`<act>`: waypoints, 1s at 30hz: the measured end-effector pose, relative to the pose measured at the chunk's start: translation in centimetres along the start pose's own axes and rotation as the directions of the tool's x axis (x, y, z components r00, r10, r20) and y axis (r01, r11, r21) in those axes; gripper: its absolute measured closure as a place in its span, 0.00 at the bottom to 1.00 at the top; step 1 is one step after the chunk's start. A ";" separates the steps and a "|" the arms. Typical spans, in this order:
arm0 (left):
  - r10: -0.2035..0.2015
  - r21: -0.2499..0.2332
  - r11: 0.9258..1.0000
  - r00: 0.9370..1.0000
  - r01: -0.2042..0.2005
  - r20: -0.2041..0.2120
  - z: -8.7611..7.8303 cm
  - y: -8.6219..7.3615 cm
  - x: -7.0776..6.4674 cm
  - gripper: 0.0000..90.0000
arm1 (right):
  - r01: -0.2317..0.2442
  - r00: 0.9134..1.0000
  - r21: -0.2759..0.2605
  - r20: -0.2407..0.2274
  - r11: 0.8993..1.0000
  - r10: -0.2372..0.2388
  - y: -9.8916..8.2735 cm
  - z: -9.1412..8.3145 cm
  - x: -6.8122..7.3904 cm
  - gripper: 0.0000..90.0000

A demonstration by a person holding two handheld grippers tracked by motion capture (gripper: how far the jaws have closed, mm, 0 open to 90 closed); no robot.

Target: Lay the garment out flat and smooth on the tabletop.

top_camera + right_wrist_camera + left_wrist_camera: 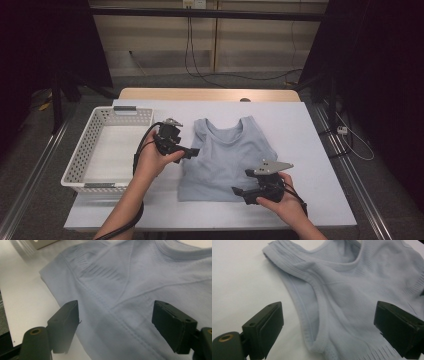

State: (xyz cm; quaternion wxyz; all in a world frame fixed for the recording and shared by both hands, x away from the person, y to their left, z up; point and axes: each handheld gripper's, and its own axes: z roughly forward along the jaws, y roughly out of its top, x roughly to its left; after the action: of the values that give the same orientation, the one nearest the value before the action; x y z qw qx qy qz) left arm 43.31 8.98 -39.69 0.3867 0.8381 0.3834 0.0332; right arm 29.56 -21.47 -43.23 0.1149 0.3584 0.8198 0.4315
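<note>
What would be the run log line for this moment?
tank top: folded, on table | left gripper: open, at its left edge | right gripper: open, at bottom edge

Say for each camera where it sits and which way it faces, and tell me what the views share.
High view: above the person's side, looking forward and down on the table, basket and tank top; forearms, left gripper, right gripper.
Left gripper view: rides the left gripper, faces the top's armhole; open jaws.
Right gripper view: rides the right gripper, faces the top's folded side; open jaws.
Shared: the tank top.
</note>
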 end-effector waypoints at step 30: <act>-0.012 -0.014 1.000 0.998 0.011 -0.061 0.6 1.9 1.6 0.08 | 0.128 0.981 -0.024 -0.147 0.992 -0.130 4.3 5.1 4.2 0.34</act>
State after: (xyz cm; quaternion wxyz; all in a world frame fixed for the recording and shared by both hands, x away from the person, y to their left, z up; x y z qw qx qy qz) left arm 45.86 8.92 -39.19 0.3806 0.8318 0.3995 0.0592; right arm 31.17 -13.83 -42.38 0.0838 0.2707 0.8445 0.4544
